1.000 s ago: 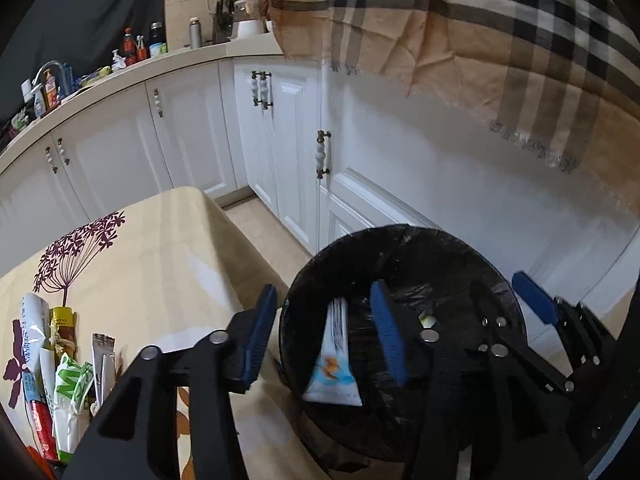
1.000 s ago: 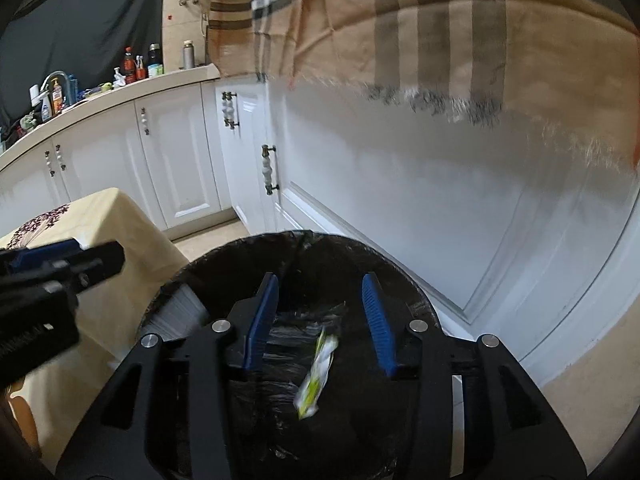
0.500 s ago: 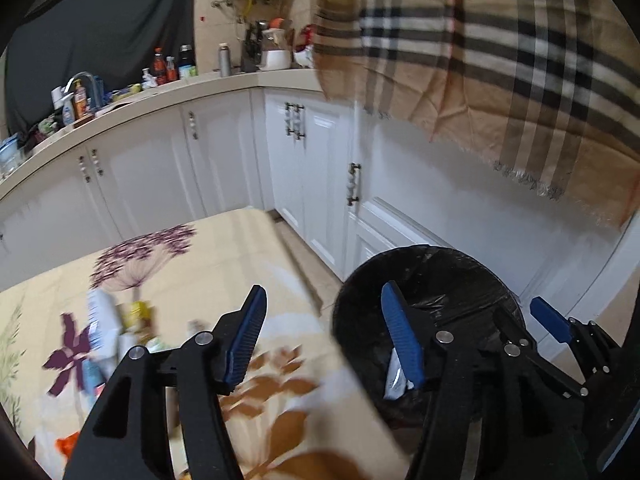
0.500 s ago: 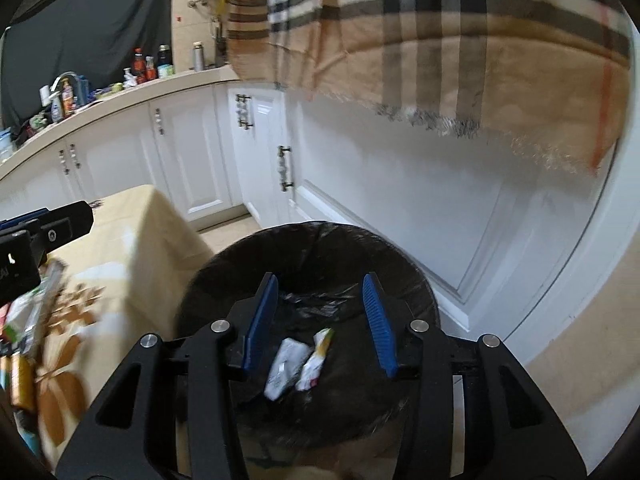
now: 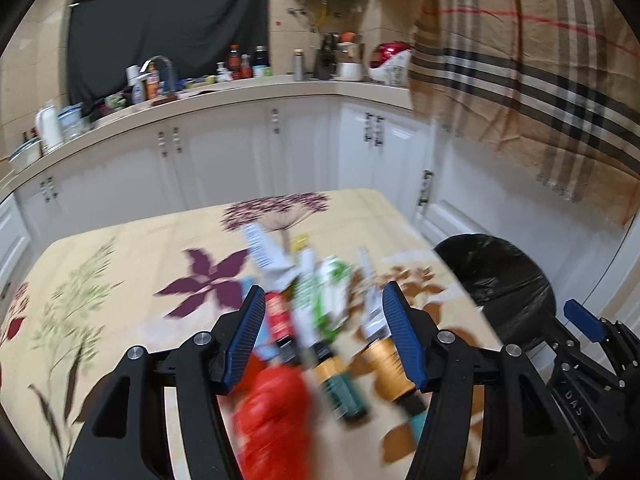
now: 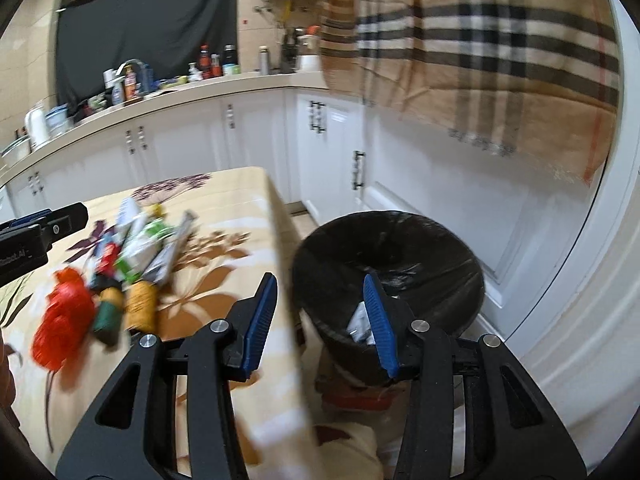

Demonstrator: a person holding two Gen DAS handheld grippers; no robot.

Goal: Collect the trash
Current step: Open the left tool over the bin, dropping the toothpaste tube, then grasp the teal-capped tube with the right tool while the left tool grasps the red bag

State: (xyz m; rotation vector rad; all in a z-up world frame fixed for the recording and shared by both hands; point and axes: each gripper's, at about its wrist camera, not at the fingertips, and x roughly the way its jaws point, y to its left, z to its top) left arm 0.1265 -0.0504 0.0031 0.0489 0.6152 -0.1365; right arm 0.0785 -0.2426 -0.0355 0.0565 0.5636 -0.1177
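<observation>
Two round gold-labelled bottles (image 5: 390, 358), blurred.

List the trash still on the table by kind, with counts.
red bag: 1
bottles: 2
packets and tubes: at least 5, the pile is blurred
Total: at least 8
</observation>
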